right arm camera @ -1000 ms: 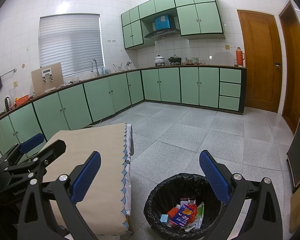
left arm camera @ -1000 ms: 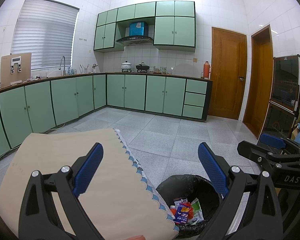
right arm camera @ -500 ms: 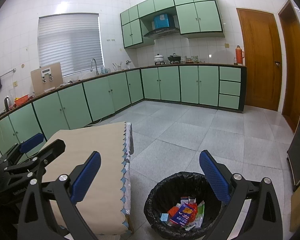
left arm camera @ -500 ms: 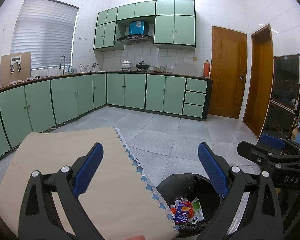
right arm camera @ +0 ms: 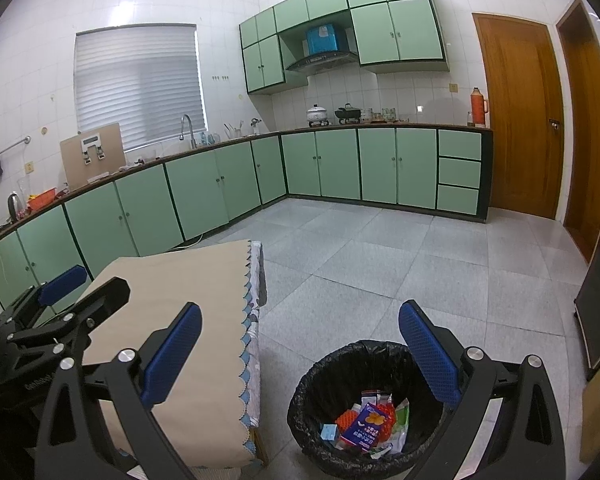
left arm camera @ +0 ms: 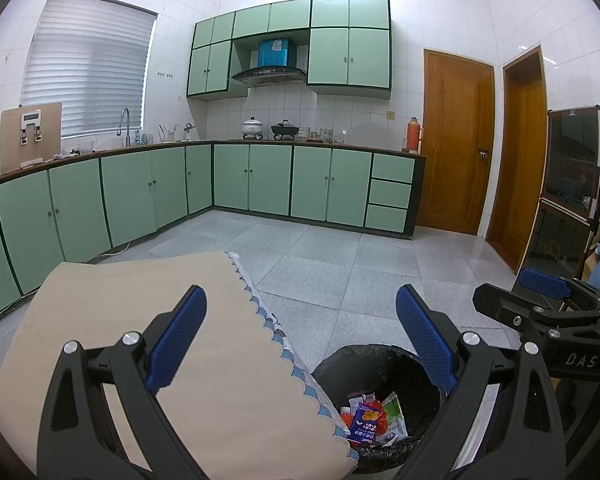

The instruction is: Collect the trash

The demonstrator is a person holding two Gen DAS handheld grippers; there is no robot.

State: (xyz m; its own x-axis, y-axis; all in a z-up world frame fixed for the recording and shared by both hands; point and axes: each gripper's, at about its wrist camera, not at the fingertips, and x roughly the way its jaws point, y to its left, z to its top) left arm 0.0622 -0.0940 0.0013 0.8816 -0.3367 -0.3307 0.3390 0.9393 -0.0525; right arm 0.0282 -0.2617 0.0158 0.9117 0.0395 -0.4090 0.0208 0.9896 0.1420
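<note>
The trash bin [right arm camera: 370,400], lined with a black bag, stands on the grey tiled floor [right arm camera: 380,264] just beside the table [right arm camera: 188,300]. Inside lie wrappers: a blue packet [right arm camera: 364,426], something red and a green-white pack. A beige cloth with blue scalloped trim covers the table. Green cabinets [left arm camera: 260,180] line the kitchen walls. The left claw [left arm camera: 300,340] and the right claw [right arm camera: 300,354] both gape wide, empty.
</note>
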